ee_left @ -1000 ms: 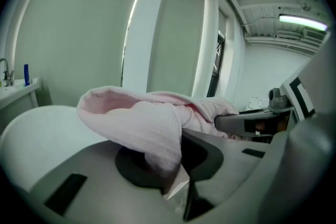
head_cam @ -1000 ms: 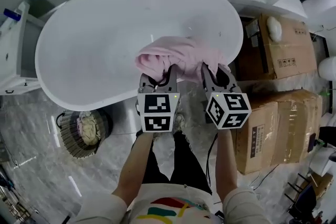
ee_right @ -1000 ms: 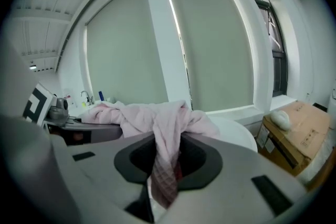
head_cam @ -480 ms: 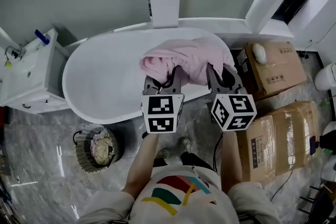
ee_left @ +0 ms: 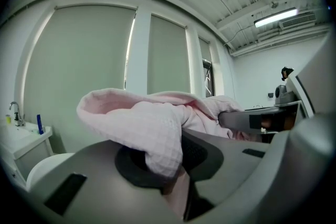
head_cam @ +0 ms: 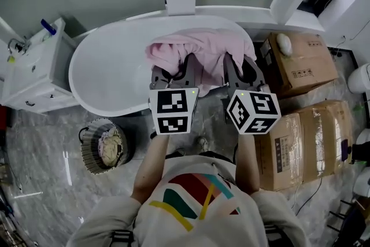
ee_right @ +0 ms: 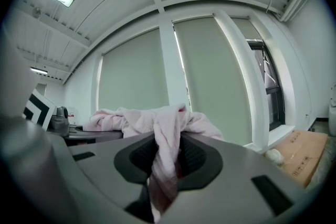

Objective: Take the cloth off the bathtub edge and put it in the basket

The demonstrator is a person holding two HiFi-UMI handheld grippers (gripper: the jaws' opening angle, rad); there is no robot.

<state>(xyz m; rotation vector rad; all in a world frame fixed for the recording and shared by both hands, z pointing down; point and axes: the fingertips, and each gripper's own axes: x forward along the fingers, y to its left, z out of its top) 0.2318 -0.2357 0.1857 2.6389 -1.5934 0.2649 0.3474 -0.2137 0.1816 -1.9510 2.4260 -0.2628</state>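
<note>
head view: the cloth (head_cam: 199, 52) hangs in the air over the tub (head_cam: 110, 72), above the right half of its near rim and clear of it. the left gripper (head_cam: 173, 73) and the right gripper (head_cam: 240, 66) each pinch one part of it, side by side. the basket (head_cam: 85, 156) stands on the floor beside the tub's near wall, toward its left end, with some pale stuff already inside. the cloth is a bunched pink roll whose long axis runs along the tub's length, from one gripper to the other. its bulk bulges away from the grippers toward the tub's far side.

left gripper view: the jaws are clenched on a thick fold of the cloth, which spills over the tips and across to the other gripper.

right gripper view: the jaws grip a narrow twisted strand, and a tail hangs down between them.

the step in hand looks like the carry to the basket. to do it well, i would hold both grips firm and swing both hands together toward the tub's left end. i would keep the tail clear of the rim, bring the roll over the basket's mouth, and only then let go.
</note>
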